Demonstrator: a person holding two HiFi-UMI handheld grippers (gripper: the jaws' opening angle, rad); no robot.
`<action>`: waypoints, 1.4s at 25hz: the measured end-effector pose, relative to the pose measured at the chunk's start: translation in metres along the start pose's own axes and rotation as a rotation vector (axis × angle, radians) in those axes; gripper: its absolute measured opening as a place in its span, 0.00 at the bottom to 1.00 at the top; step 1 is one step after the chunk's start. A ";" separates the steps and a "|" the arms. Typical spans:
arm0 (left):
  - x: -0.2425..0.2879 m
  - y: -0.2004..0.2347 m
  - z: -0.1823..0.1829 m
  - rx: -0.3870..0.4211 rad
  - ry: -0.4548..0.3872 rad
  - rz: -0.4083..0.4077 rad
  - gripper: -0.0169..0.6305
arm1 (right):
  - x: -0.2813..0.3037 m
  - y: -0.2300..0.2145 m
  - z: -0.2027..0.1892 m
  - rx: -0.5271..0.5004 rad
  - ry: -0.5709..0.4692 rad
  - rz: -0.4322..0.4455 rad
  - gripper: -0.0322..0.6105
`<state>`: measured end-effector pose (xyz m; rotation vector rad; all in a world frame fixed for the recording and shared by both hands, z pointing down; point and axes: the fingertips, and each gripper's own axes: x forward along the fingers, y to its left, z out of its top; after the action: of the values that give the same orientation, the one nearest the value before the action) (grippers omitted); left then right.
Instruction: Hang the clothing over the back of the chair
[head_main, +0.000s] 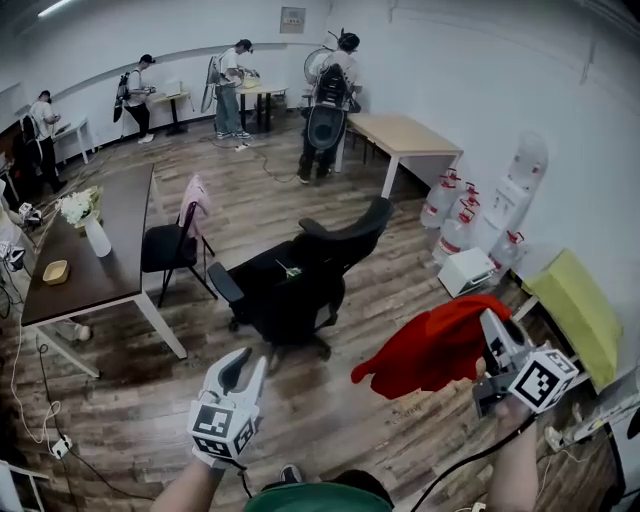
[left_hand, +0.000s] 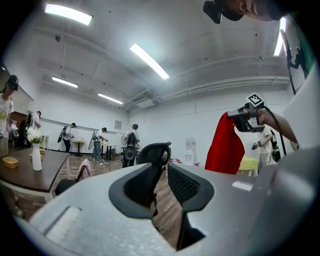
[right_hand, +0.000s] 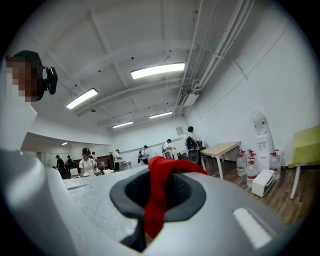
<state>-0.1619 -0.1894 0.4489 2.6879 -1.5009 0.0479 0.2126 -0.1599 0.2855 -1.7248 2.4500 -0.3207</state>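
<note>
The black office chair (head_main: 300, 275) stands in the middle of the wooden floor, its back toward the right. A red garment (head_main: 435, 348) hangs bunched in the air to the chair's right, and my right gripper (head_main: 488, 325) is shut on its upper edge. The right gripper view shows a red fold (right_hand: 156, 200) pinched between that gripper's (right_hand: 160, 185) jaws. My left gripper (head_main: 246, 362) hovers in front of the chair, open and holding nothing. Through the left gripper's (left_hand: 165, 172) gap I see the chair (left_hand: 152, 152), with the red garment (left_hand: 226, 145) hanging at the right.
A second black chair (head_main: 172, 250) with a pink garment on its back stands at a dark table (head_main: 110, 270) with a vase and a bowl. Water jugs (head_main: 450, 215), a white box, a yellow-topped stand (head_main: 575, 305) and a wooden table (head_main: 405, 135) line the right wall. Several people work at the back.
</note>
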 end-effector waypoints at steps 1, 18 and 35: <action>0.002 0.007 0.000 0.000 0.002 0.004 0.19 | 0.010 -0.001 0.006 -0.006 0.001 -0.004 0.11; 0.037 0.086 0.013 -0.017 -0.010 0.174 0.19 | 0.193 -0.011 0.081 -0.076 0.010 0.158 0.11; 0.072 0.114 0.039 0.002 -0.036 0.378 0.19 | 0.373 0.012 0.154 -0.153 0.004 0.381 0.11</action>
<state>-0.2210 -0.3133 0.4188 2.3777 -1.9972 0.0189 0.1100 -0.5223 0.1403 -1.2594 2.7941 -0.0967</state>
